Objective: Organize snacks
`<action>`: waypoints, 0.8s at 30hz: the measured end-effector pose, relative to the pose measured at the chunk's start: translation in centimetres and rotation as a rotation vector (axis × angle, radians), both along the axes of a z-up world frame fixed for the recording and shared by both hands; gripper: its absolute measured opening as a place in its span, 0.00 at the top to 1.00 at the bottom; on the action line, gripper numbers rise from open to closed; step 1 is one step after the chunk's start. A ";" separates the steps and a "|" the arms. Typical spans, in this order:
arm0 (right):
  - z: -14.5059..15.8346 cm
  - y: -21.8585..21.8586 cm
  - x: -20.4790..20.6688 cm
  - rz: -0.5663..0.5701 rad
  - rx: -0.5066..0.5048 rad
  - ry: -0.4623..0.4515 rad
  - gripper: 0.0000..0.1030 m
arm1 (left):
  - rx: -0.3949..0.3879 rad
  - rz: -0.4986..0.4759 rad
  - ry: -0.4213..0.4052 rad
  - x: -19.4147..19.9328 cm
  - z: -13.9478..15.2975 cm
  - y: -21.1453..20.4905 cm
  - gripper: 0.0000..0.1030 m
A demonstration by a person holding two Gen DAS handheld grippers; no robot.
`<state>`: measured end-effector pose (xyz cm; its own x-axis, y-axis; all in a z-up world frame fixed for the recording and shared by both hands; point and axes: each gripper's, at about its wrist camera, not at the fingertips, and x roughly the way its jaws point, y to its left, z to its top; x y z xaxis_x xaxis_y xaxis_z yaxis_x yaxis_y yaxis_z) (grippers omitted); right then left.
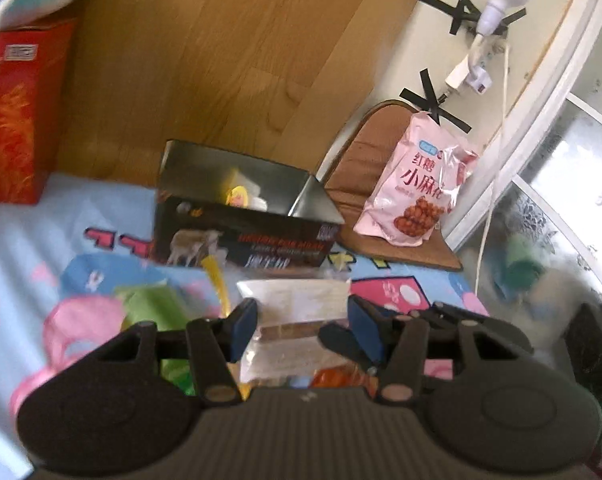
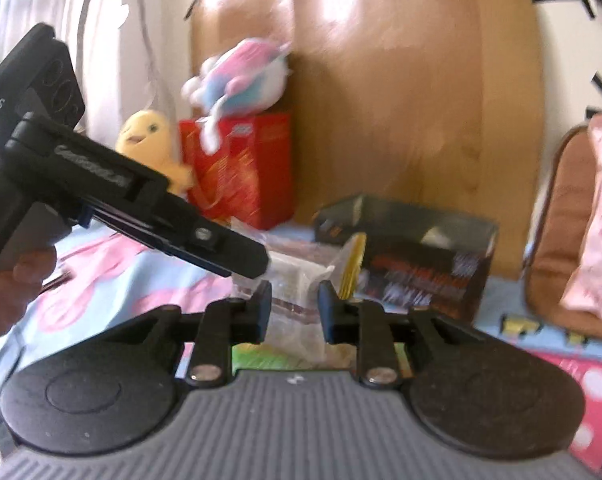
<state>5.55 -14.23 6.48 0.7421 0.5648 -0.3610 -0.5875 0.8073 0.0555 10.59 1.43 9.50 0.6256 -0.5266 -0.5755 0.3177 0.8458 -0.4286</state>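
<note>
Both my claws are gripping the same clear snack packet [image 1: 297, 320], lifted above the bedsheet [image 1: 29, 216]. It's a transparent wrapper with brown bars inside.

Left claw [image 1: 301, 330]: jaws are standing partway closed, blue pads pressing the packet's two sides. In the right wrist view the left claw [image 2: 261, 266] is coming in from 9 o'clock, tip on the packet's top edge, with a hand [image 2: 9, 292] wrapped round its grip.

Right claw [image 2: 295, 310]: jaws are narrower, pinching the packet's lower part [image 2: 297, 304].

Black carton [image 1: 245, 224]: sitting at 12 o'clock of the packet in the left view, lid open, a yellow-and-white item inside that I can't identify. A yellow stick pack [image 1: 219, 284] is lying just in front of it, at 10 o'clock of the packet. A green wrapper [image 1: 153, 304] is lying at 9 o'clock, and an orange packet [image 1: 333, 378] is showing under the held one at 5 o'clock.

Pink snack bag [image 1: 415, 188]: leaning upright at 2 o'clock on a brown cushion [image 1: 365, 160], well apart from the carton.

Red box [image 1: 17, 112]: standing at 10 o'clock against the wooden headboard [image 1: 205, 60], a pastel plush toy [image 2: 241, 76] sitting on top, a yellow chick plush [image 2: 149, 140] beside it. Both views are motion-blurred.
</note>
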 end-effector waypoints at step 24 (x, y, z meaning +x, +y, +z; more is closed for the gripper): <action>-2.7 -0.6 1.4 0.032 -0.041 0.082 0.43 | -0.016 0.044 0.056 1.8 -2.6 1.8 0.36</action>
<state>6.91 -14.80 3.82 0.6912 0.5709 -0.4430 -0.6077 0.7910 0.0711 12.35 3.26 6.94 0.6155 -0.5088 -0.6019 0.2552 0.8512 -0.4585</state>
